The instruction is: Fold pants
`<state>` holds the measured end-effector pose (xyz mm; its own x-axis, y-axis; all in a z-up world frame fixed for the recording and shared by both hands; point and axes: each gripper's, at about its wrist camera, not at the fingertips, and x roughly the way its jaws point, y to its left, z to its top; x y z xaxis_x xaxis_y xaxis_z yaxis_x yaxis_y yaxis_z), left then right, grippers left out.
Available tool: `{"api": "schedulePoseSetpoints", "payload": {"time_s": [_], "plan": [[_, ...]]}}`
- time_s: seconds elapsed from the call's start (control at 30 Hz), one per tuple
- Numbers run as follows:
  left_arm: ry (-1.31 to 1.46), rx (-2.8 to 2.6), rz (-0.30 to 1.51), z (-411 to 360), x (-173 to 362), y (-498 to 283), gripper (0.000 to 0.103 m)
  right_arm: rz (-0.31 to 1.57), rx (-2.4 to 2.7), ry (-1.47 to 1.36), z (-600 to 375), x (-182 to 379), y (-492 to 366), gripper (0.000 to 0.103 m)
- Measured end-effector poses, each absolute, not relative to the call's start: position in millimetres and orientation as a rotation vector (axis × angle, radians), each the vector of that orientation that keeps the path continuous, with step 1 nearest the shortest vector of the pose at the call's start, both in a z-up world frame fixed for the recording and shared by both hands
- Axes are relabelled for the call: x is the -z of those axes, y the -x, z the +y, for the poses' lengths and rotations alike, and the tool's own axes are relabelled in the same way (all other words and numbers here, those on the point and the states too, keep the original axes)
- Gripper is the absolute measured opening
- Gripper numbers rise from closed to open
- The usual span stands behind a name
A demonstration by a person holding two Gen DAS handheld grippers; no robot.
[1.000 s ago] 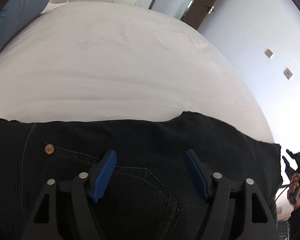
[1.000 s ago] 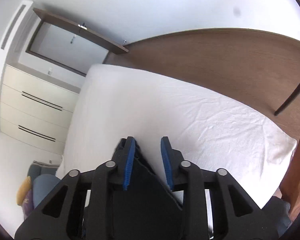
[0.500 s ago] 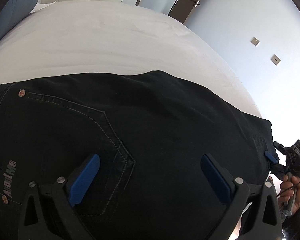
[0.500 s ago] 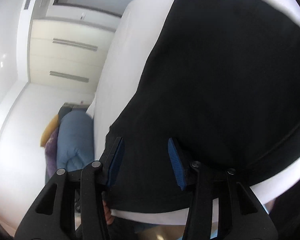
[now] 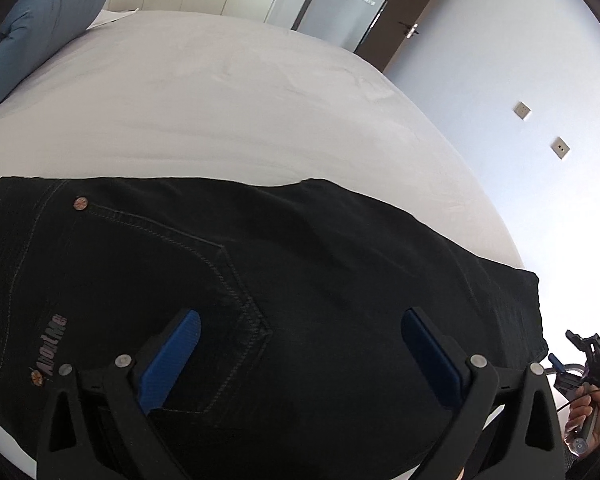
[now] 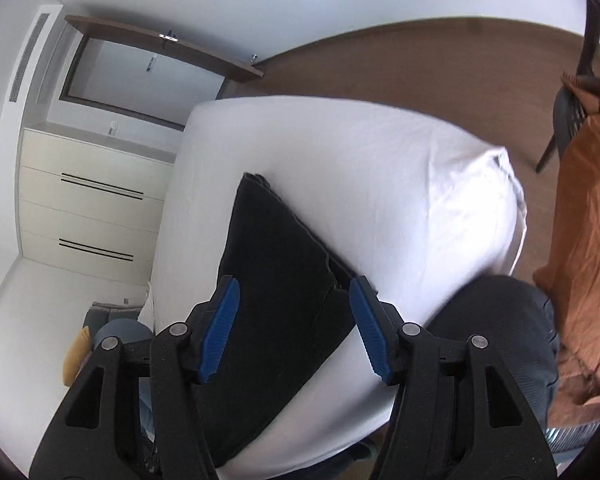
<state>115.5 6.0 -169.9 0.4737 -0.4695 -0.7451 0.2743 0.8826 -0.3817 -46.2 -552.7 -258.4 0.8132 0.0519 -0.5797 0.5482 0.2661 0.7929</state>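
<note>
Black denim pants [image 5: 319,280] lie folded flat on the white bed [image 5: 220,100], back pocket and logo facing up. My left gripper [image 5: 300,344] hovers over the pocket area, open wide, its blue pads clear of the cloth. In the right wrist view the pants [image 6: 276,280] run away from me along the bed's near edge. My right gripper [image 6: 294,320] hangs above their near end with its jaws opening and nothing pressed between the pads. The right gripper [image 5: 587,360] also shows at the far right of the left view, held in a hand beyond the pants' end.
A blue pillow [image 5: 40,32] sits at the bed's far left corner. Cream wardrobe drawers [image 6: 88,200] and a door [image 5: 399,20] stand behind. An orange cloth [image 6: 587,220] drapes a dark chair on the brown floor at right. A dark-trousered knee [image 6: 499,340] is beside the bed.
The left gripper's jaws spread wide over the pants. The right gripper had dark cloth between narrow jaws; it swept over the pants, its jaws widened, and the cloth now lies flat beneath.
</note>
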Motion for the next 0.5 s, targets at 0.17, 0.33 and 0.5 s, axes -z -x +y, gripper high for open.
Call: {"api": "schedulePoseSetpoints", "payload": {"time_s": [0.17,0.33,0.5], "plan": [[0.19,0.508,1.012,-28.7,176.8,-114.7,0.102,0.615,0.441,-1.358,-546.1,289.5,31.6,0.057],[0.153,0.533,1.061,-45.3,187.9,-113.7,0.102,0.579,0.428,-1.453,-522.5,309.1,24.3,0.057],[0.136,0.531,1.075,-48.3,191.9,-112.1,0.102,0.466,0.314,-1.512,-503.2,322.4,13.3,0.056]]}}
